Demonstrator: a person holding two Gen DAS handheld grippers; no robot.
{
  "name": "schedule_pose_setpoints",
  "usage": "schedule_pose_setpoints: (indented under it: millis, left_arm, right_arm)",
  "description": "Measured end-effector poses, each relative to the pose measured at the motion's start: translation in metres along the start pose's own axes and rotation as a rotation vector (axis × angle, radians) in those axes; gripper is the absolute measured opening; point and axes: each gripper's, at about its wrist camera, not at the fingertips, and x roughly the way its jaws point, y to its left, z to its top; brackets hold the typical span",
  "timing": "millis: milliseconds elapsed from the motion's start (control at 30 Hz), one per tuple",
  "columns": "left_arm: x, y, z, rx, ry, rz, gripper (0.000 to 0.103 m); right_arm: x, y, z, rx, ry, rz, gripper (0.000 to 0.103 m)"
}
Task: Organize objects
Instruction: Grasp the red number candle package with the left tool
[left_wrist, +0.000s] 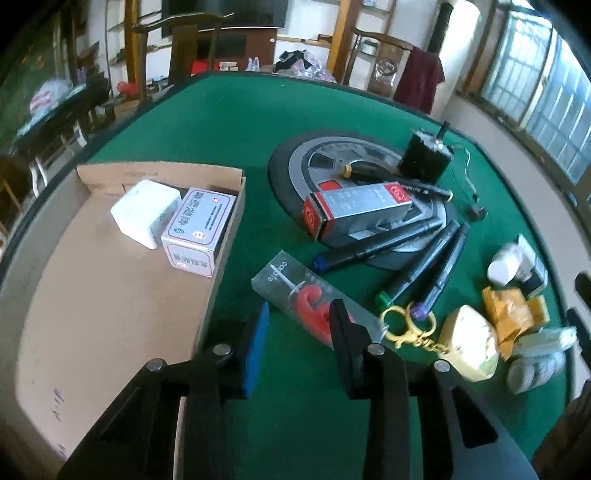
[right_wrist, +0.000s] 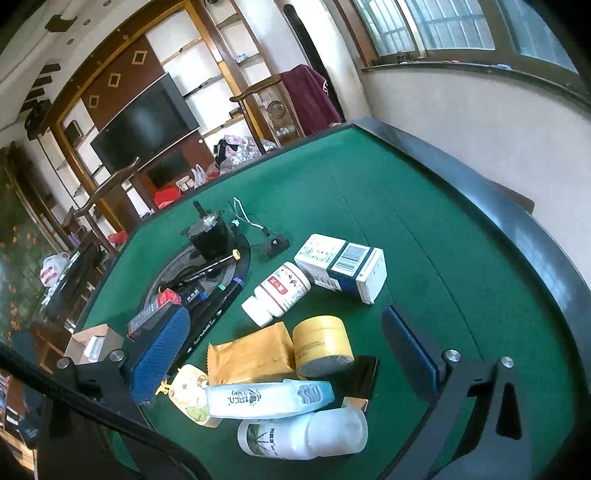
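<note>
A cardboard box (left_wrist: 92, 295) lies at the left of the green table and holds a white box (left_wrist: 144, 212) and a pink-edged carton (left_wrist: 199, 230). My left gripper (left_wrist: 299, 325) is open and empty, its fingers either side of a clear candle pack (left_wrist: 295, 291) with a red shape, just above it. My right gripper (right_wrist: 284, 350) is open and empty, hovering over a pile: an orange packet (right_wrist: 251, 354), yellow tape roll (right_wrist: 321, 343), white tube (right_wrist: 266, 400) and a frosted bottle (right_wrist: 303, 434).
A silver-red carton (left_wrist: 354, 206), several markers (left_wrist: 417, 262) and a black motor (left_wrist: 424, 155) lie on a round grey disc (left_wrist: 295, 162). A yellow keychain tag (left_wrist: 467, 343), a white pill bottle (right_wrist: 277, 291) and a white-blue box (right_wrist: 343, 266) lie to the right. Chairs stand behind.
</note>
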Motion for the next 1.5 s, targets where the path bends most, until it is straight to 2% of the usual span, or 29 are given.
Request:
schedule_pose_setpoints:
  millis: [33,67,133,267,300,367,467,500,567,667,800,967,1100,1167,1233,1367,1500]
  left_arm:
    - [0.000,0.000,0.001,-0.020,-0.008,-0.016,0.032]
    - [-0.002,0.003,0.002,-0.049,-0.024,-0.050,0.038]
    - [-0.009,0.007,0.000,-0.086,-0.059,-0.139,0.047]
    - [-0.020,0.009,-0.009,-0.093,-0.087,-0.244,0.047]
    - [-0.021,0.009,-0.013,-0.092,-0.075,-0.279,0.047]
    - [-0.019,0.009,-0.018,-0.105,-0.038,-0.293,0.047]
    - [-0.009,0.007,-0.028,-0.150,0.029,-0.361,0.047]
    - [-0.005,0.002,-0.030,-0.128,0.037,-0.352,0.047]
    - [-0.007,0.001,-0.030,-0.115,-0.007,-0.303,0.047]
    - [-0.005,0.013,-0.027,-0.165,-0.011,-0.299,0.047]
    - [-0.002,0.022,-0.018,-0.206,-0.024,-0.209,0.047]
    - [0.008,0.013,-0.003,-0.193,-0.012,-0.119,0.047]
    - [0.019,-0.007,0.007,-0.096,-0.018,0.000,0.047]
    - [0.022,-0.019,0.004,-0.015,-0.029,0.045,0.046]
    - [0.021,-0.023,0.000,0.040,-0.039,0.061,0.041]
    - [0.012,-0.017,-0.006,0.084,-0.025,0.034,0.028]
    - [0.008,-0.012,-0.012,0.121,-0.020,0.038,0.027]
  right_arm:
    - [0.000,0.001,0.000,-0.005,-0.001,-0.004,0.103]
    - [0.000,0.002,-0.001,-0.011,-0.003,-0.009,0.103]
    - [0.000,0.003,-0.002,-0.016,-0.003,-0.015,0.103]
    - [0.003,0.004,-0.003,-0.020,0.014,-0.014,0.103]
    - [0.004,0.004,-0.003,-0.021,0.018,-0.015,0.103]
    - [0.006,0.005,-0.004,-0.028,0.025,-0.015,0.103]
    - [0.007,0.007,-0.005,-0.039,0.030,-0.021,0.103]
    - [0.008,0.007,-0.006,-0.040,0.031,-0.021,0.103]
    - [0.008,0.007,-0.006,-0.041,0.033,-0.023,0.103]
    - [0.008,0.004,-0.007,-0.031,0.033,-0.023,0.103]
    - [0.010,0.003,-0.007,-0.015,0.051,-0.012,0.103]
    - [0.010,0.002,-0.008,-0.014,0.052,-0.012,0.103]
    - [0.011,0.002,-0.008,-0.012,0.053,-0.018,0.103]
    - [0.011,0.002,-0.009,-0.009,0.055,-0.019,0.103]
    - [0.011,0.002,-0.009,-0.004,0.058,-0.019,0.103]
    - [0.013,0.002,-0.009,-0.002,0.068,-0.022,0.103]
    - [0.013,0.003,-0.010,-0.003,0.067,-0.019,0.103]
